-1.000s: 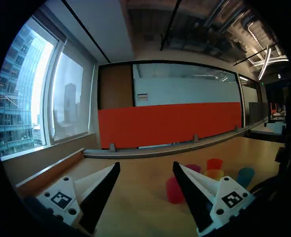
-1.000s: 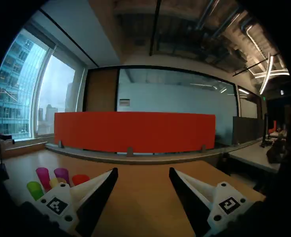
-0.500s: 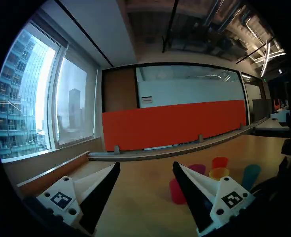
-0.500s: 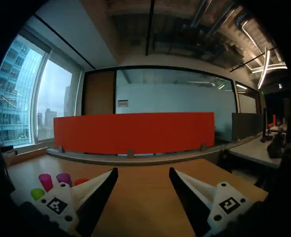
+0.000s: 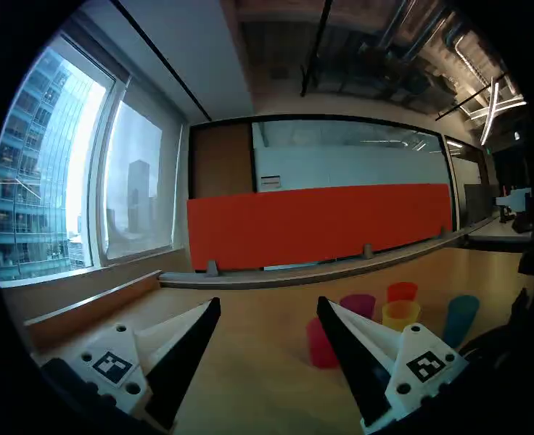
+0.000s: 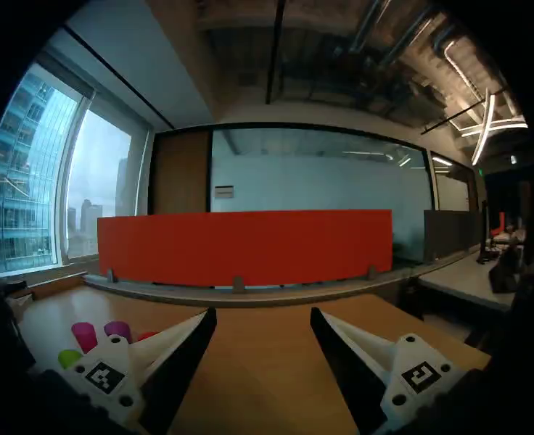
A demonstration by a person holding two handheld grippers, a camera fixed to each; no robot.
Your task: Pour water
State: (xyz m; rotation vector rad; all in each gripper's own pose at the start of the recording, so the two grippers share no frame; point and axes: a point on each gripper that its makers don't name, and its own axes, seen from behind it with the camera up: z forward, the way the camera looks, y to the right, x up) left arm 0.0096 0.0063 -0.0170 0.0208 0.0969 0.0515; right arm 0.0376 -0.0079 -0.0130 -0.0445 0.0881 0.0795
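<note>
Gaping empty above the wooden table (image 5: 267,370), the left gripper (image 5: 267,301) in the left gripper view has a pink cup (image 5: 318,344) and a teal cup (image 5: 461,319) by its right finger. The right gripper view shows the right gripper (image 6: 262,312) equally spread, a green cup (image 6: 69,357) past its left finger; the wall sign (image 6: 223,191) is unreadable.

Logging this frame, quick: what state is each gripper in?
Left gripper: open, holding nothing.
Right gripper: open, holding nothing.

In the left gripper view the cups (image 5: 401,315) have edged up and rightward, the teal cup (image 5: 461,320) showing fuller; in the right gripper view the cups (image 6: 85,336) have sunk lower.
</note>
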